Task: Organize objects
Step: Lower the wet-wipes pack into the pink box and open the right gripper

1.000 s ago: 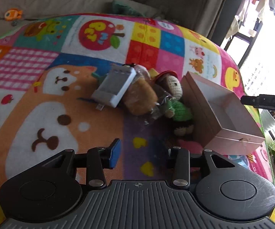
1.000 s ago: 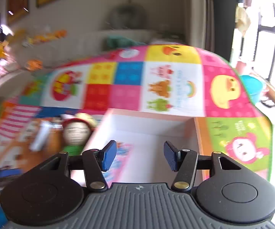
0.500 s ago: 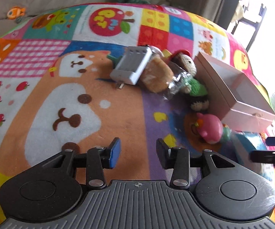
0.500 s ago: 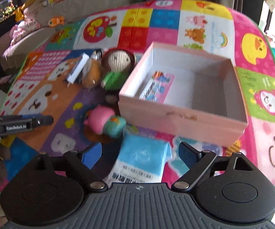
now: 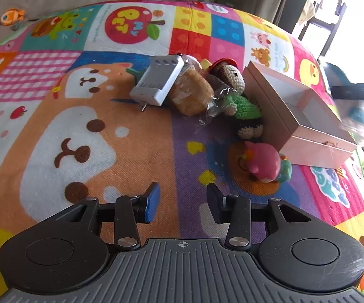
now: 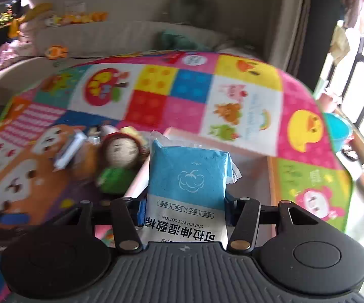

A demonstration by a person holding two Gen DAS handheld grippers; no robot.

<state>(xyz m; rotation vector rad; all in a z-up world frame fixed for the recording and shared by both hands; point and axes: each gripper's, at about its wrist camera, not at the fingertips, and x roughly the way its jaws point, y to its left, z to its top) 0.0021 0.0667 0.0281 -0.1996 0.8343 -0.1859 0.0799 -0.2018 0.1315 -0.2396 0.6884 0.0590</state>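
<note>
Left wrist view: the left gripper [image 5: 182, 203] is seen low in the frame, its blue-padded jaws set narrowly apart with nothing between them, above a bright patchwork play mat [image 5: 86, 131]. At about one o'clock from the jaws a cluster of things is piled together: a white battery charger [image 5: 158, 83] leaning on a bagged bread roll [image 5: 190, 93], and just beside that a crocheted doll [image 5: 235, 93] with a red hat and green body, resting against the wall of an open pink cardboard box [image 5: 308, 136]. At about two o'clock, near the box's closest corner, a pink squishy toy [image 5: 264, 161] lies on the mat. At three o'clock, at the frame's edge, a dark bar and a blurred blue shape are seen above the box; what they are cannot be told for certain.

Right wrist view: the right gripper [image 6: 183, 213] is closing on a blue pack of wet cotton wipes [image 6: 188, 184], which is held upright between the jaws and fills the centre of the view. The pink box's rim [image 6: 207, 142] is glimpsed directly behind the pack at twelve o'clock. The doll and charger are blurred at ten o'clock.

The pack is judged to be on its way into the box. Being soft and grasped at its lower end, it could sag or slip out. If it is let go too early, it could catch on the near wall and drop outside the box onto the mat.
</note>
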